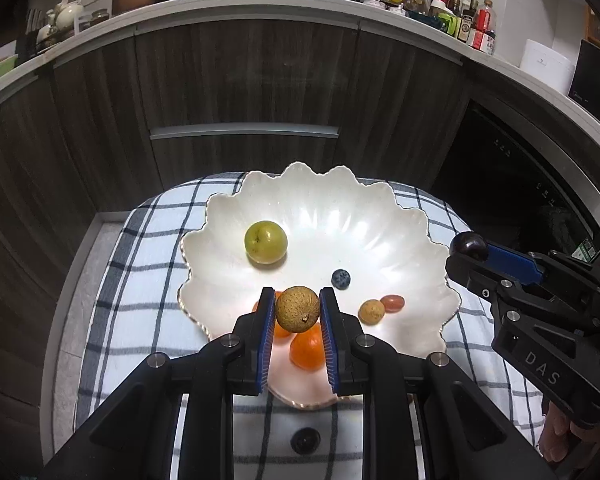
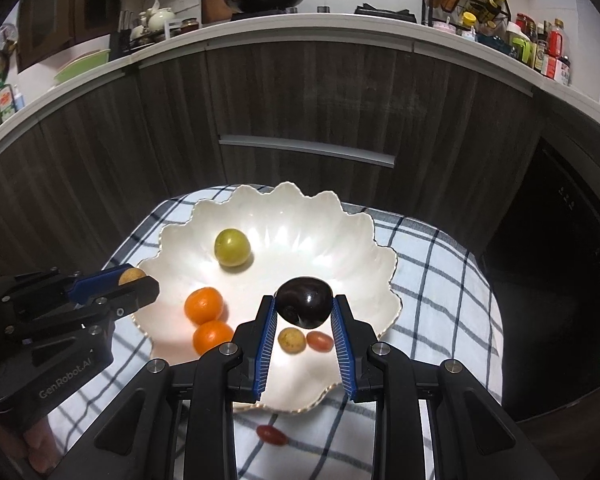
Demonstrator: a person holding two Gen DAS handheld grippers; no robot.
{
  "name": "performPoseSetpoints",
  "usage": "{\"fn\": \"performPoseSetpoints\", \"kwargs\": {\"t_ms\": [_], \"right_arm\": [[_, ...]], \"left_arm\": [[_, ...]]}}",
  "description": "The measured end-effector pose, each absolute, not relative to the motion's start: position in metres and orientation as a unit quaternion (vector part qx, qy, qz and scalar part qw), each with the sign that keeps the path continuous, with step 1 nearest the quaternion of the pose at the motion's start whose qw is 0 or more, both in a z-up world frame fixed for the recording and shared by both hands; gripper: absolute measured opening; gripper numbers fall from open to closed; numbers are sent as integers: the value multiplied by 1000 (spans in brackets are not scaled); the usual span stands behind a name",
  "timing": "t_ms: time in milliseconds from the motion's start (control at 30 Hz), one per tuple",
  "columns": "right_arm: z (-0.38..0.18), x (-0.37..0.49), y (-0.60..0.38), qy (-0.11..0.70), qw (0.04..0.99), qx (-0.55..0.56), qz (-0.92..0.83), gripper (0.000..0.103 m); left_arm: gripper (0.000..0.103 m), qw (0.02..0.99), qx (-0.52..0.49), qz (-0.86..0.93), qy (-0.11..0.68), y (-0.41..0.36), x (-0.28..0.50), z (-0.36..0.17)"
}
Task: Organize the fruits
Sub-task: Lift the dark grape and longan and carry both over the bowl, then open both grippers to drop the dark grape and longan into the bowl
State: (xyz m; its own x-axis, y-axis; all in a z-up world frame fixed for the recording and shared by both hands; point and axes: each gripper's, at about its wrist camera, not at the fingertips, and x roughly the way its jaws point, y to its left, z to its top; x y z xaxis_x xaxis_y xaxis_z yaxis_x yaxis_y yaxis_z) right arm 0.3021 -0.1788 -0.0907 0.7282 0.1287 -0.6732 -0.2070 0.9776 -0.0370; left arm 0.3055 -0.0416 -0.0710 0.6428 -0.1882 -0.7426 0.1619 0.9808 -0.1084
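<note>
The left claw grips a rough, tan-brown round fruit, a longan by its look, pinched between its blue pads above the near edge of the scalloped white bowl. The right claw clamps a glossy, dark purple plum over the bowl's near right part.

Inside the bowl lie a yellow-green round fruit, two small oranges touching each other, a smaller speckled tan longan and a red cherry tomato just beside it. The bowl sits on a blue-checked cloth covering the table.

Only the left wrist view shows a blueberry in the bowl and a dark round fruit on the cloth below the claw. Only the right wrist view shows a second cherry tomato on the cloth, outside the bowl's near rim.
</note>
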Motion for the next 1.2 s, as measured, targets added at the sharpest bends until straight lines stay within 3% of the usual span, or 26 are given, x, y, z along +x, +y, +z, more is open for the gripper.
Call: {"fn": "performPoseSetpoints", "kwargs": {"t_ms": [900,967,1033,1200], "right_arm": [[-124,369,-192,418,908,-26,5,30],[-126,372,-193,422,906,-24,-1,30],[-126,373,-193,425,905,-22,-4,30],[-125,374,-191,427,904,-32,-15,36]], "left_arm": [[24,886,-7,-115,450,-42,376,-107],[30,885,-6,-112,451,-41,378,-108],[51,887,-12,-109,449,-39,378,-106],[63,891,-6,-102,442,-37,374,-103]]}}
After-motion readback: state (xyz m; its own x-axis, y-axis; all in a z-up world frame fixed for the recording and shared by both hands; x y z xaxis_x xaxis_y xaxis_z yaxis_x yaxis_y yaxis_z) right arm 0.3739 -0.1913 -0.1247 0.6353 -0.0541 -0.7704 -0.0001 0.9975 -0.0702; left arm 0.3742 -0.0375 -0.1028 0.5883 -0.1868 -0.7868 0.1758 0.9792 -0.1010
